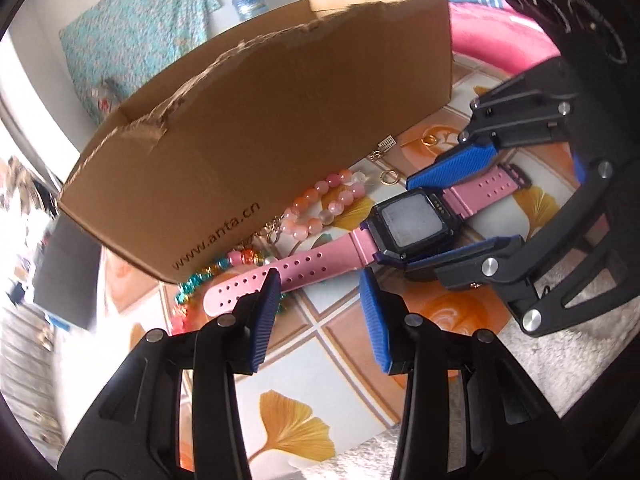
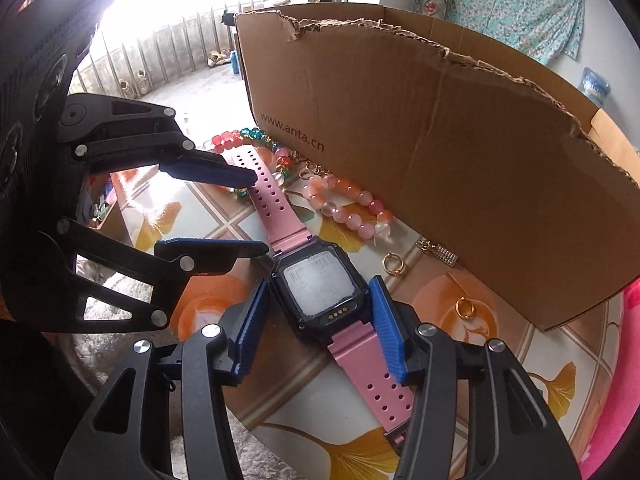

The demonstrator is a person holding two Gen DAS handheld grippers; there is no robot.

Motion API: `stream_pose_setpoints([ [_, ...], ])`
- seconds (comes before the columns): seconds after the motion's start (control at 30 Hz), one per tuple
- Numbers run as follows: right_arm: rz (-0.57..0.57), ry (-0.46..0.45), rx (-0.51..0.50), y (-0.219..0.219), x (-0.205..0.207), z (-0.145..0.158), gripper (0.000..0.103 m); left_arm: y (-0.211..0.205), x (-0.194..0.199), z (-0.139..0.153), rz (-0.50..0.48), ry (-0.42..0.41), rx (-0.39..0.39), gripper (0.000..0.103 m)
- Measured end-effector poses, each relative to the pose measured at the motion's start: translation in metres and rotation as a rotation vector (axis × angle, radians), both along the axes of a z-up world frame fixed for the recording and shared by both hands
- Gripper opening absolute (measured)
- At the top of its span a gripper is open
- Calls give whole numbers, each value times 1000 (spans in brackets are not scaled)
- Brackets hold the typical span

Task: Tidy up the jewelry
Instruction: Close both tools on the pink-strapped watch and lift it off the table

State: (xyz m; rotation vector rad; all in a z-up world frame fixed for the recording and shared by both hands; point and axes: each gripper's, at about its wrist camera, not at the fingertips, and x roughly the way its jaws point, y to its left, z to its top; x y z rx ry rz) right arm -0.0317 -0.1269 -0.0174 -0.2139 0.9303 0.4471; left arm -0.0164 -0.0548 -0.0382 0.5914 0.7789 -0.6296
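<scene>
A pink-strapped wristwatch w/ square black case (image 2: 316,284) lies flat on the leaf-patterned tabletop (image 2: 352,456), centre of frame in the right wrist view, in front of a torn brown cardboard box (image 2: 440,168). The right gripper (image 2: 320,320) is about half open, blue pads either side of the case, not pressing. The left gripper (image 1: 320,304), also part open, straddles the strap's perforated end, gripping nothing; pink & orange bead bracelet (image 2: 352,204) and gold rings (image 2: 394,262) lie by the box.

Watch flat on the table before the box, both my grippers at it.

I see the watch (image 2: 316,288) on the table (image 2: 460,364), its case between my right gripper (image 2: 318,332) jaws, its far strap between my left gripper (image 2: 256,212) jaws. Bracelets (image 2: 352,204) and rings (image 2: 394,263) lie between watch and box (image 2: 460,168).
</scene>
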Motion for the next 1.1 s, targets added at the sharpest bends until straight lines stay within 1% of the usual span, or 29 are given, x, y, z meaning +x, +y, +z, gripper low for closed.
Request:
stream_pose_setpoints([
  [0.07, 6, 28, 42, -7, 4, 3, 50, 5, -2, 3, 6, -7, -17, 39],
  [0.1, 4, 57, 90, -14, 7, 4, 50, 6, -4, 3, 4, -16, -15, 40],
  [0.2, 1, 151, 247, -37, 21, 5, 50, 6, -8, -1, -5, -41, 31, 41],
  [0.23, 4, 174, 279, -41, 22, 5, 50, 4, -10, -3, -10, -59, 49, 41],
  [0.37, 35, 234, 348, -52, 31, 4, 50, 2, -21, -5, -30, -130, 101, 41],
  [0.5, 49, 288, 428, -65, 40, 1, 50, -9, -23, -9, -49, -170, 156, 41],
  [0.53, 49, 297, 448, -68, 41, 0, 50, -11, -23, -9, -52, -177, 160, 39],
  [0.57, 46, 304, 463, -70, 42, 0, 50, -10, -21, -8, -57, -170, 156, 35],
  [0.6, 43, 305, 469, -71, 43, -3, 50, -11, -19, -8, -57, -155, 148, 19],
  [0.63, 39, 299, 462, -70, 43, -2, 50, -11, -17, -7, -49, -142, 140, 14],
  [0.7, 29, 280, 434, -70, 42, -1, 50, -10, -15, -1, -39, -112, 104, 12],
  [0.77, 17, 255, 393, -70, 35, 3, 50, -7, -8, 4, -20, -41, 46, 12],
  [0.83, 7, 222, 332, -58, 22, 3, 50, -1, 1, 8, -7, 33, -11, 11],
  [0.93, -5, 171, 239, -50, 9, 5, 50, 5, 11, 10, 18, 88, -47, 11],
  [1.0, -23, 142, 186, -48, 1, 6, 47, 14, 24, 12, 33, 133, -78, 10],
  [1.03, -32, 127, 157, -48, -3, 7, 43, 16, 21, 14, 39, 149, -92, 10],
  [1.1, -54, 96, 100, -45, -8, 7, 43, 20, 27, 15, 43, 181, -116, 10],
])
